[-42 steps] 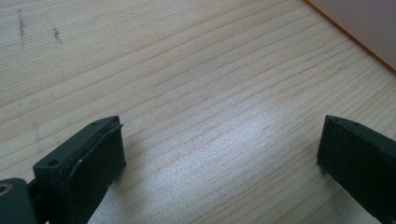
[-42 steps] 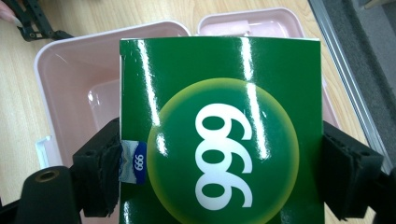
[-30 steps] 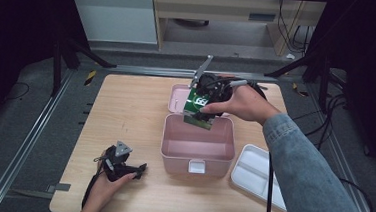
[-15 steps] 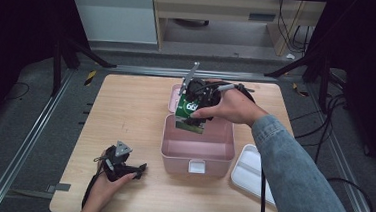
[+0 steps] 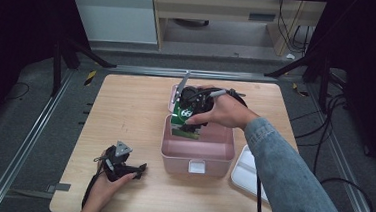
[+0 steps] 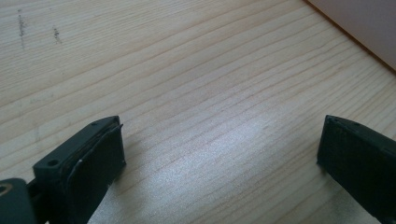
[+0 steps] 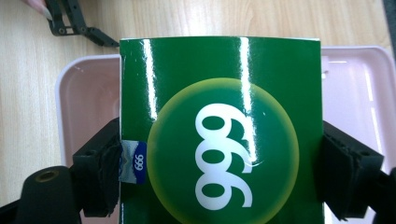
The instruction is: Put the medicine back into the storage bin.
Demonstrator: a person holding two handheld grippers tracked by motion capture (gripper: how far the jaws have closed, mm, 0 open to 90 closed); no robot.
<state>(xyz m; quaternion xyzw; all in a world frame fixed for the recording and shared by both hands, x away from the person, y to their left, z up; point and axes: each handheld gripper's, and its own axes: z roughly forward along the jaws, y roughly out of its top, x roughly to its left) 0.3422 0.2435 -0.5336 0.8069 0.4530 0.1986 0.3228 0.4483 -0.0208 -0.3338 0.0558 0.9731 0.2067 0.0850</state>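
Observation:
A green box with a white "999" in a yellow-green disc is gripped across its width by my right gripper, whose pads press on both of its sides. It hangs tilted over the far left part of an open pink box, low at its rim. My left gripper rests on the wooden table near the front left, jaws wide apart over bare wood with nothing between them.
A white lid or tray lies right of the pink box at the table's front right edge. The pink box's wall shows at the upper right of the left gripper view. Metal rails and dark floor surround the table.
The right hand has carried the green box toward me and down, from above the pink box's far edge into its opening. The left gripper has stayed where it was.

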